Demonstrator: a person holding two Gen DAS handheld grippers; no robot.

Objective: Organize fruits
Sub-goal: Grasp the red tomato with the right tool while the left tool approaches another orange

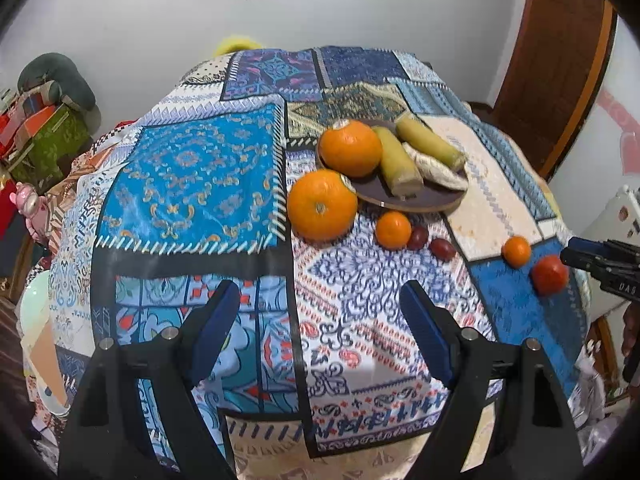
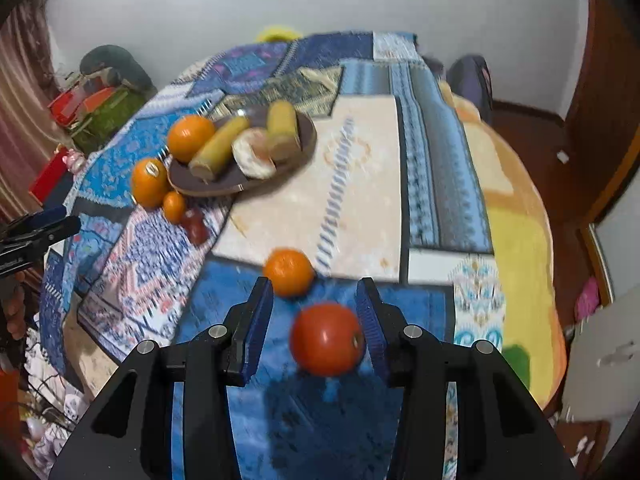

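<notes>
Brown and round, the flat wooden plate (image 1: pixel 416 202) far ahead of both tools already carries one large orange (image 1: pixel 351 148), two yellow-green banana pieces (image 1: pixel 400 160) and a pale peeled piece (image 1: pixel 436 170), so the sorting looks partly done, not finished. Loose on the patchwork-clothed desk (image 1: pixel 192 184) lie a second large orange (image 1: pixel 322 205) touching the plate's near rim, a small mandarin (image 1: pixel 393 230), two dark red grapes (image 1: pixel 430 242), another small mandarin (image 2: pixel 289 272) and a red-orange tomato-like fruit (image 2: pixel 327 339). The right hand-held gripper (image 2: pixel 316 308) is spread around that red fruit, which touches its right pad while a gap remains on the left; the mandarin sits just beyond its tips. The left hand-held gripper (image 1: pixel 320 308) hangs spread wide and empty, fruit well ahead of it. By my reckoning, six pieces still await placing.
</notes>
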